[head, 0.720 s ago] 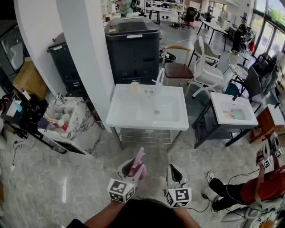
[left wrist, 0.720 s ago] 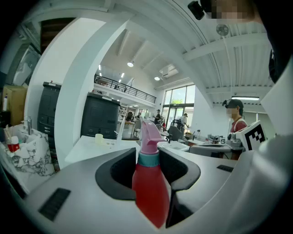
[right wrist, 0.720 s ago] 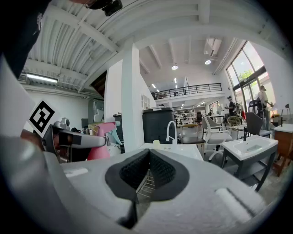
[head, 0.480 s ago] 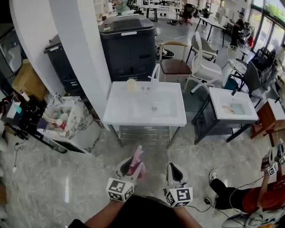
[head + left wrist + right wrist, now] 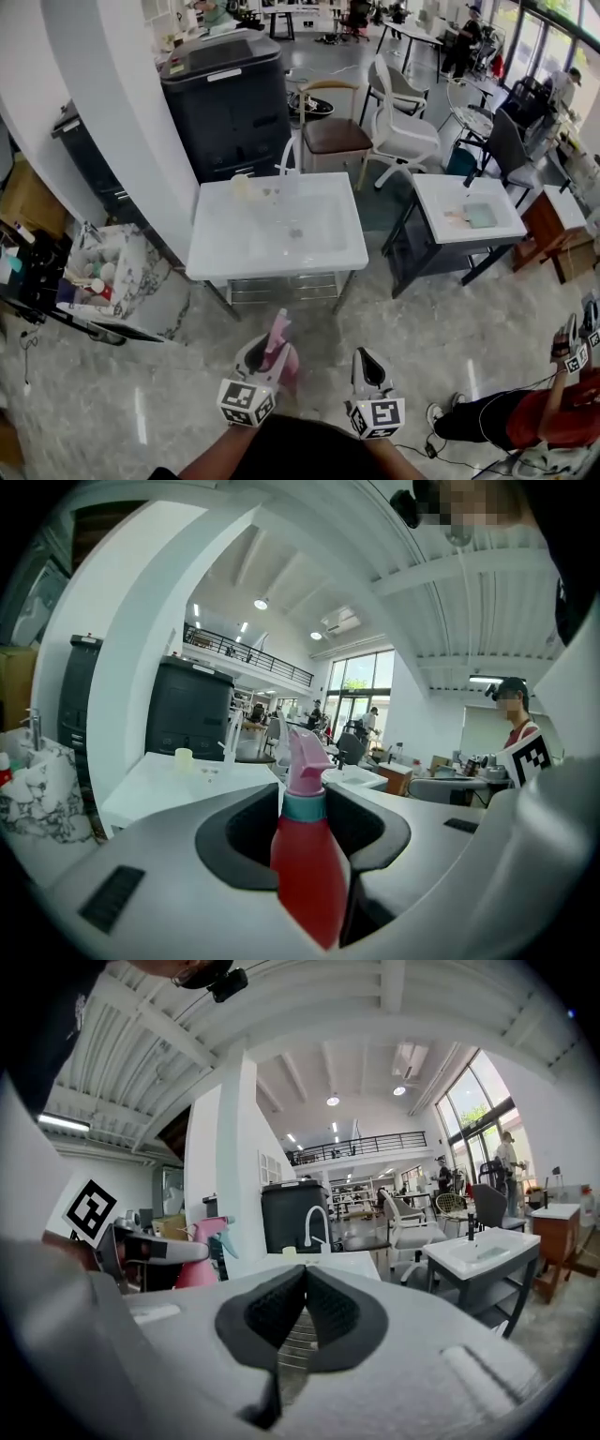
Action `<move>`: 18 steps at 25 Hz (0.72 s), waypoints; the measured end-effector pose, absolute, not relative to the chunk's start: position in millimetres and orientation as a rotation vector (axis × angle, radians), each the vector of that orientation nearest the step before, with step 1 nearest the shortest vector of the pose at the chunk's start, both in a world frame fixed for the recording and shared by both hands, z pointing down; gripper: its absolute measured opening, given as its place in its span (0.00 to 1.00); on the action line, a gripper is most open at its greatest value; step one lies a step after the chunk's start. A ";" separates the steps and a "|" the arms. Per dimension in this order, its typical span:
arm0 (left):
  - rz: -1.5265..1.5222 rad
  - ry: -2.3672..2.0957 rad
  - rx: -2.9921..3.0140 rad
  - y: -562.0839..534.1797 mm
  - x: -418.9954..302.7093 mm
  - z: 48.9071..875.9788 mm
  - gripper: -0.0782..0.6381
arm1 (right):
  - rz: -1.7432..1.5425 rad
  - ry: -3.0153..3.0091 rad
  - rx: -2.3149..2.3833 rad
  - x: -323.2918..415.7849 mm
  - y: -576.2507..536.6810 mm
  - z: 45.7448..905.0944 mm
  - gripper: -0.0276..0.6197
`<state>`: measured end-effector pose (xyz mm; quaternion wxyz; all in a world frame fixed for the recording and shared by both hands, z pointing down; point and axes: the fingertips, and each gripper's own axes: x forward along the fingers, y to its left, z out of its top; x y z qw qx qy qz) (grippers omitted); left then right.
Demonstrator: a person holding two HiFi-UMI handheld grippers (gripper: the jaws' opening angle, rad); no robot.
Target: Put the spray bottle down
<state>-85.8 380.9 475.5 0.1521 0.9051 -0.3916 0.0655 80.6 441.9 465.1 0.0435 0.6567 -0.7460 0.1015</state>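
Note:
My left gripper [image 5: 267, 354] is shut on a red spray bottle [image 5: 307, 860] with a teal collar and a pink trigger head [image 5: 278, 330]. The bottle stands upright between the jaws, its nozzle poking out past them. In the right gripper view the bottle [image 5: 199, 1258] shows at the left, held in the other gripper. My right gripper [image 5: 368, 368] hangs beside the left one at the same height; its pads [image 5: 323, 1312] meet at the tips and hold nothing. Both grippers hover over the floor, short of the white sink table [image 5: 217, 259].
The white sink table carries a faucet [image 5: 284, 161] and a pale cup [image 5: 241, 185]. A dark cabinet [image 5: 228, 103] and white column stand behind it. A second sink table [image 5: 469, 214], chairs [image 5: 403, 125], a cluttered marble-patterned bin [image 5: 103, 272] and a seated person [image 5: 525, 420] surround it.
The view has swung so the sink table sits further left and nearer. Both grippers keep their places in front of me, the left one still holding the bottle.

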 end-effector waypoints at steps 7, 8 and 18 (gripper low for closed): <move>0.236 -1.054 2.711 299.8 -50.9 472.8 0.34 | 0.305 -2.219 2.043 103.4 360.7 468.7 0.04; 0.236 -1.039 2.716 285.6 -47.8 469.4 0.34 | 0.296 -2.217 2.040 104.1 344.8 465.0 0.04; 0.252 -0.874 2.795 126.5 -13.8 457.4 0.34 | 0.281 -2.131 2.066 123.9 189.7 453.8 0.04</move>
